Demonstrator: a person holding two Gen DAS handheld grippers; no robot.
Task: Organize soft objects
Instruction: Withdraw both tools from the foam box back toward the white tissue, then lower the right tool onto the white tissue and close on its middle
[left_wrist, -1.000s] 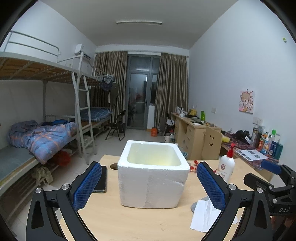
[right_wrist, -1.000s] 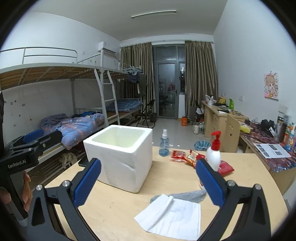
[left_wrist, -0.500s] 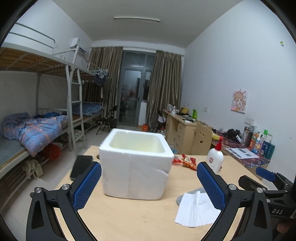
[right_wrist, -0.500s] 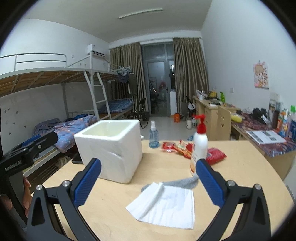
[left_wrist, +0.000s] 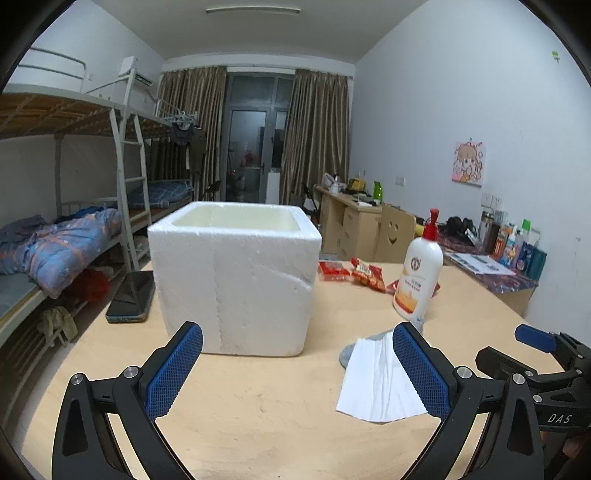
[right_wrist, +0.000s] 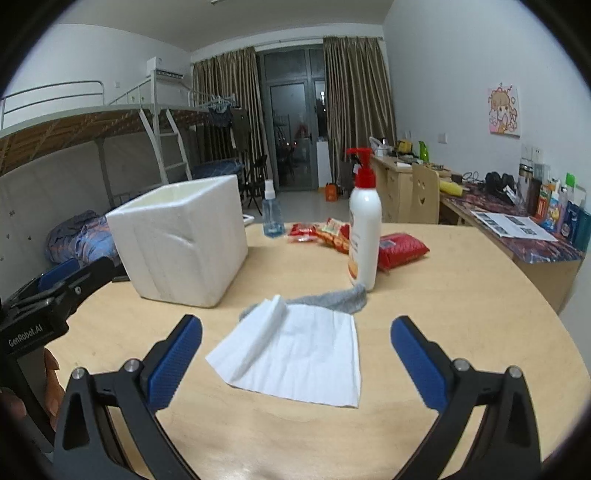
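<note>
- Lowering toward the table (right_wrist: 461, 295) over the last second, the right gripper (right_wrist: 295, 362) now frames the white tissue (right_wrist: 295, 354) near the front edge, jaws spread, empty.
- Left gripper (left_wrist: 297, 369), also released, has closed on the foam box (left_wrist: 236, 277).
- Grey sock (right_wrist: 340, 299) lies under the tissue's far edge; pickup seems next.

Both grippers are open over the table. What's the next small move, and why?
Probably lower the right gripper onto the white tissue: it lies flat between its open jaws, partly covering the grey sock, with the foam box open beside it.
</note>
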